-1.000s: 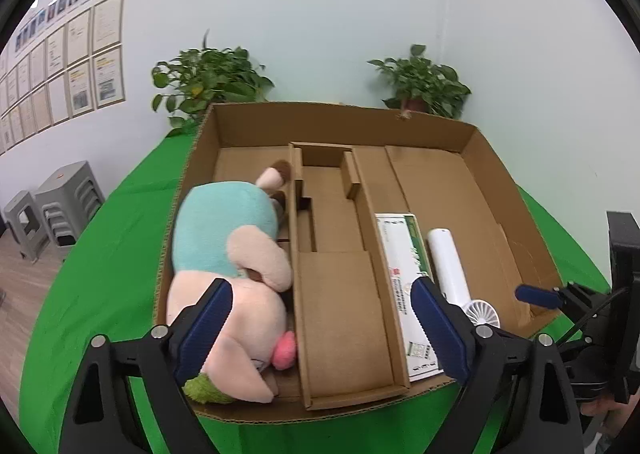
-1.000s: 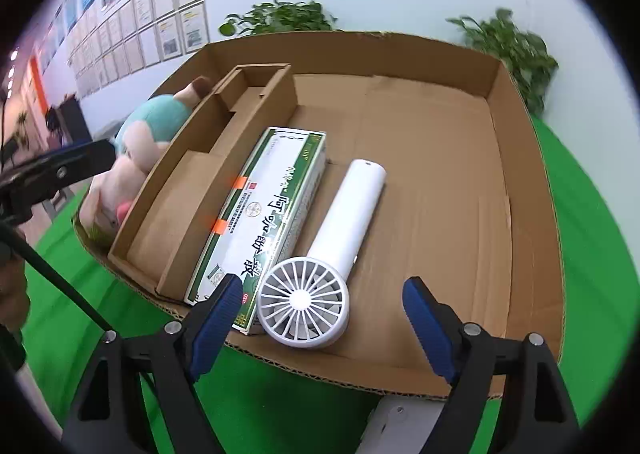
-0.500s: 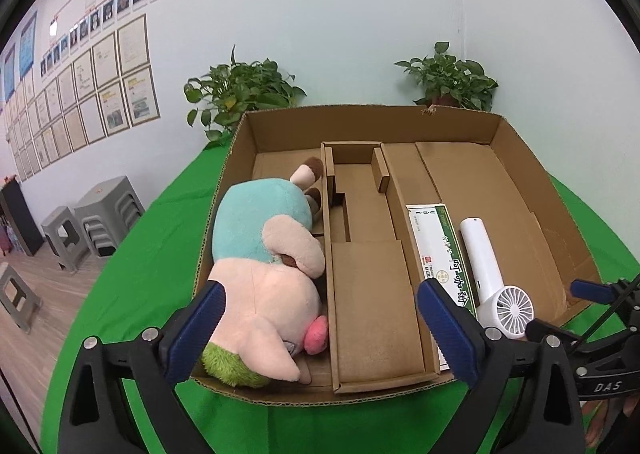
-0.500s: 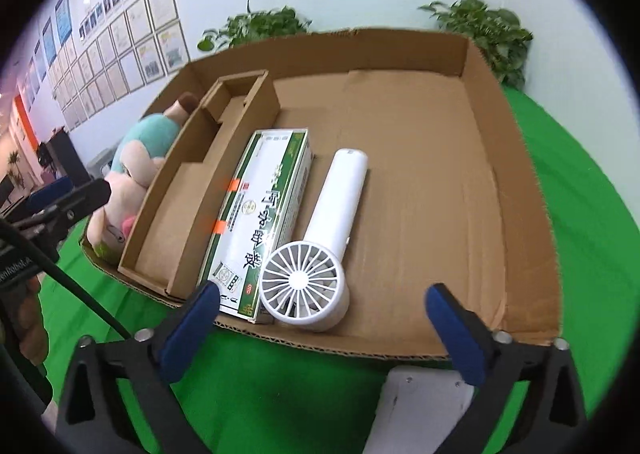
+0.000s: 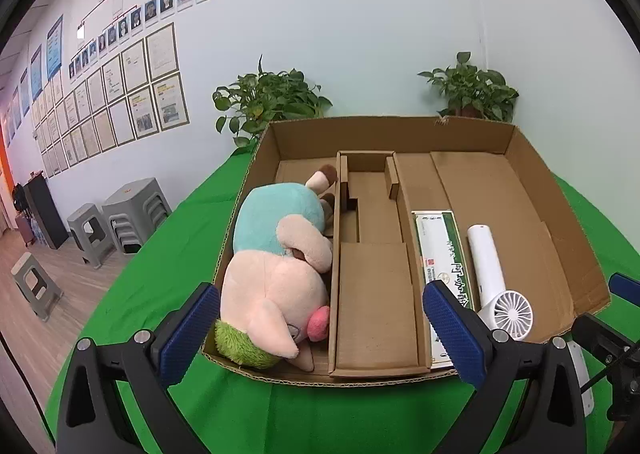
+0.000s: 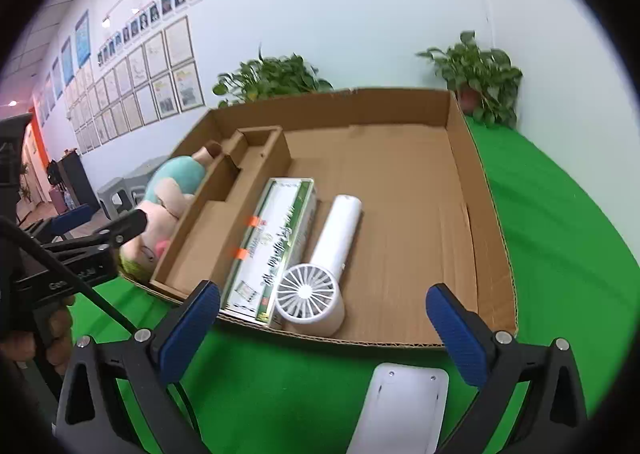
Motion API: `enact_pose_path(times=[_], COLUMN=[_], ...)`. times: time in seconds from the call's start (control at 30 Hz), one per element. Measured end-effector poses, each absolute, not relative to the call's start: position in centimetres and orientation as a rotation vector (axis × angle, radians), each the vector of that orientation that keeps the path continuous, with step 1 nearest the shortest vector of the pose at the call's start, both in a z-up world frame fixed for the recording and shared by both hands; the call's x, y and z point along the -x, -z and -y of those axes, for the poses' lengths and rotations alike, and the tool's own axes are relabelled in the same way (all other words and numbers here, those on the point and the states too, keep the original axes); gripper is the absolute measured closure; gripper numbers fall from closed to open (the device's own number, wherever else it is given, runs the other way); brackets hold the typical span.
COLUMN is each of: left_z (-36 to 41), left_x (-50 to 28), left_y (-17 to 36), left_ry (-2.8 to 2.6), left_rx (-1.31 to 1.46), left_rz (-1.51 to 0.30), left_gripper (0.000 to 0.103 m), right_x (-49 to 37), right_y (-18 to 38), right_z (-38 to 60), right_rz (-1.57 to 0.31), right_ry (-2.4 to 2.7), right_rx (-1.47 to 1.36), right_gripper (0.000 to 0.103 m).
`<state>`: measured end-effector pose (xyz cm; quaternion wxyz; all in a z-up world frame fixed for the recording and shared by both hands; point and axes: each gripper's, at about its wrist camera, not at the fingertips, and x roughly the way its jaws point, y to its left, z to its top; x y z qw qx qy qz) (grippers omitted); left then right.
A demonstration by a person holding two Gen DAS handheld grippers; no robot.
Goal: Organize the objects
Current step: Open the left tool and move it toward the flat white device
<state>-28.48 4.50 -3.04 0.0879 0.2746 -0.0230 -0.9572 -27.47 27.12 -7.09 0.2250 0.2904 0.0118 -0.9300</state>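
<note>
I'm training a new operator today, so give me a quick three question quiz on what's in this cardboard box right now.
1. True or false: the plush toy lies in the cardboard box's left section.
2. What lies directly right of the green and white carton? A) stool B) handheld fan C) plant
3. Are the left gripper and right gripper open or shut?

Key: 1 true. 2 B. 3 Both open, holding nothing.
</note>
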Motion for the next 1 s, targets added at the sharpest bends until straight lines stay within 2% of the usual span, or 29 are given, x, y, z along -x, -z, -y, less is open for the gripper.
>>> enact_pose_path(times=[0.3,0.33,0.4,0.43,0.47,0.5,0.53,0.6,0.63,0.67,0.7,0.73,0.8,0.93,1.0], left_z=[-4.6,-4.8,-5.2,-5.5,-5.6,-5.5,-5.3,-5.0,-4.9,-5.0,-5.0,-5.1,-5.5,-6.6,-6.9], left_x=[26.7,26.5,26.2,26.1,26.1,26.1,26.2,25.9,25.7,25.6,25.6,25.5,25.0,25.3,25.2], left_y=[2.2,2.1,2.0,2.1,2.0,2.1,2.2,2.2,2.2,2.2,2.3,2.4,2.7,4.3,5.0], left_ry=[2.87,2.853,2.844,2.841,2.838,2.842,2.863,2.882,2.887,2.893,2.898,2.912,2.957,3.006,3.045], left_rx=[-0.796,-0.78,-0.756,-0.756,-0.769,-0.79,-0.824,-0.821,-0.802,-0.799,-0.808,-0.823,-0.813,-0.961,-1.038], left_rz=[0.064,0.096,0.139,0.168,0.179,0.176,0.135,0.093,0.09,0.093,0.097,0.103,0.106,0.142,0.111], left_gripper=[0.001,0.004,0.02,0.044,0.076,0.089,0.096,0.096,0.093,0.072,0.05,0.0,0.0,0.0,0.0], right_x=[26.0,25.9,26.0,26.2,26.6,26.6,26.6,26.2,26.1,26.1,26.1,26.1,26.1,26.3,26.2], right_y=[6.2,6.1,6.2,6.3,6.6,6.6,6.7,6.5,6.4,6.4,6.5,6.7,7.6,10.2,11.6], right_z=[-27.6,-27.6,-27.4,-27.4,-27.4,-27.6,-28.2,-28.9,-29.2,-29.6,-29.9,-30.4,-30.7,-30.8,-30.3], right_rz=[-0.022,-0.034,-0.077,-0.094,-0.103,-0.094,-0.059,-0.023,-0.014,-0.003,0.025,0.069,0.087,0.072,0.011], right_ry=[2.623,2.632,2.654,2.662,2.671,2.672,2.667,2.665,2.655,2.646,2.634,2.618,2.593,2.534,2.507], right_rx=[-0.702,-0.686,-0.685,-0.71,-0.744,-0.754,-0.751,-0.727,-0.72,-0.729,-0.733,-0.725,-0.759,-0.888,-0.956], right_gripper=[0.001,0.004,0.047,0.082,0.093,0.093,0.093,0.093,0.078,0.034,0.008,0.0,0.001,0.001,0.001])
